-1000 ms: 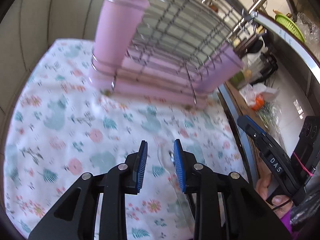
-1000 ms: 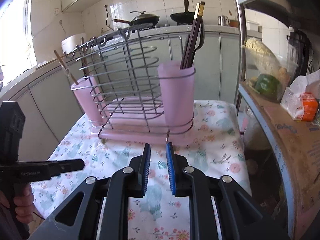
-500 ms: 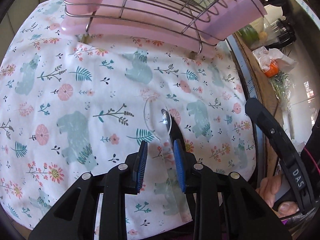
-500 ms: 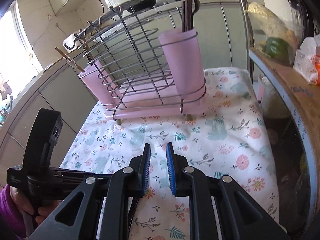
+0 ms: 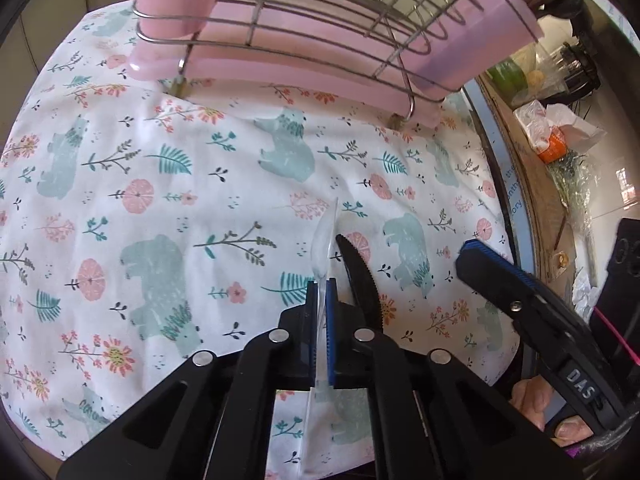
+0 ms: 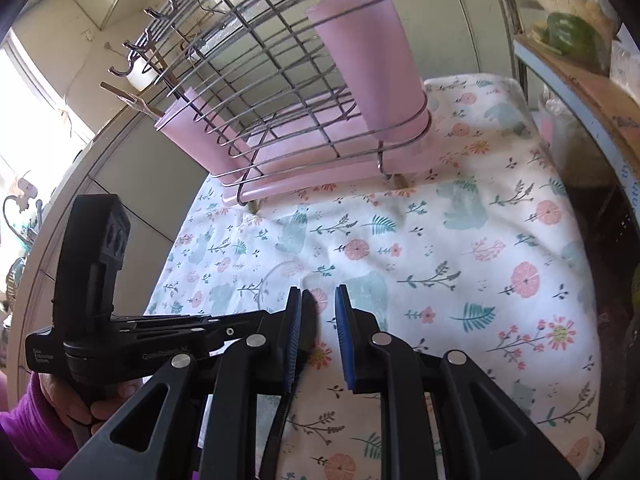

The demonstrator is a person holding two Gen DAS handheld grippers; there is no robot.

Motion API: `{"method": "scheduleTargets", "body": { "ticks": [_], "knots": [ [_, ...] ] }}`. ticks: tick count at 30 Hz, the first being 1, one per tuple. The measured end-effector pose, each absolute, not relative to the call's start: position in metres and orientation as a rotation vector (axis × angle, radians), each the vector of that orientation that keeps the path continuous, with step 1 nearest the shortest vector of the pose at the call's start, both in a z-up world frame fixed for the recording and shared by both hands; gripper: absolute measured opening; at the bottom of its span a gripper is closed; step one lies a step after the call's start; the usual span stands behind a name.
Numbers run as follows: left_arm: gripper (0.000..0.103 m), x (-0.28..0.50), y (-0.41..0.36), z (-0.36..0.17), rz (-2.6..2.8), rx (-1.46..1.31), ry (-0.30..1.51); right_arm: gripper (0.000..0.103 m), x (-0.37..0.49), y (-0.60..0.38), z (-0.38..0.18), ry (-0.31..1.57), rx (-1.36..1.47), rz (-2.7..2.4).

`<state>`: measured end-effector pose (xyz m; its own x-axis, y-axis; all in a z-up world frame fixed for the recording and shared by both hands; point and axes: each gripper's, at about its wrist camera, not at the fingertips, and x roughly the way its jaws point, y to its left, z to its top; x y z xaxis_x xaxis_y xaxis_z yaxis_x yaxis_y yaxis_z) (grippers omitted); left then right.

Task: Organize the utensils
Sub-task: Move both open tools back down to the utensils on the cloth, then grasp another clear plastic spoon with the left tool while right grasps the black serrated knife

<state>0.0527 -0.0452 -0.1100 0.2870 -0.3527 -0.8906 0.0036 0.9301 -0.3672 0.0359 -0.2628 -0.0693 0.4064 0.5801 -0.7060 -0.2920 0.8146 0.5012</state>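
Fingers of the left gripper (image 5: 320, 308) are pinched tight on the neck of a clear spoon (image 5: 325, 236). Its bowl sticks out ahead of the tips, turned edge-on, and its handle runs back between the pads toward the camera. Whether the spoon is off the cloth (image 5: 168, 200) yet, can't tell. Just right of those tips lies a black knife (image 5: 360, 276), serrated edge showing, on the cloth and touching nothing of this gripper.

Right gripper (image 6: 318, 332) has its jaws partly apart and opening, pads not pressing on anything. The knife (image 6: 310, 320) sits at the inner face of its left finger, mostly hidden behind that finger, so it is inside or at the edge of the gap but not gripped. The spoon bowl (image 6: 276, 280) shows faintly just ahead and left of these tips.

Further out, past both sets of fingers, the wire rack (image 6: 256, 80) stands at the far end of the cloth with a pink cup (image 6: 372, 64) on its right end and a second cup (image 6: 200, 136) on its left end. Dark sticks, probably chopsticks or handles, already poke from the top of the right cup.

Progress, judged: early to middle. Some utensils already sit in the rack; spoon is only just grasped, knife not yet taken, both still well short of the cups. Left to do: lift each, carry to a cup, drop in.
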Motion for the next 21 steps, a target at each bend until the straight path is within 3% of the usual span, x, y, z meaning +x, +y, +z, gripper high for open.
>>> {"method": "scheduleTargets", "body": {
  "ticks": [3,6,21],
  "knots": [
    [0.003,0.048,-0.032,-0.102,-0.232,-0.336,1.231,0.020,0.042,-0.255,-0.078,1.072,0.340,0.584],
    [0.003,0.043,-0.018,-0.096,-0.229,-0.359,1.199,0.034,0.048,-0.245,-0.086,1.127,0.338,0.597],
    [0.003,0.032,0.030,-0.077,-0.253,-0.415,1.133,0.031,0.063,-0.186,-0.108,1.208,0.085,0.492]
  ]
}}
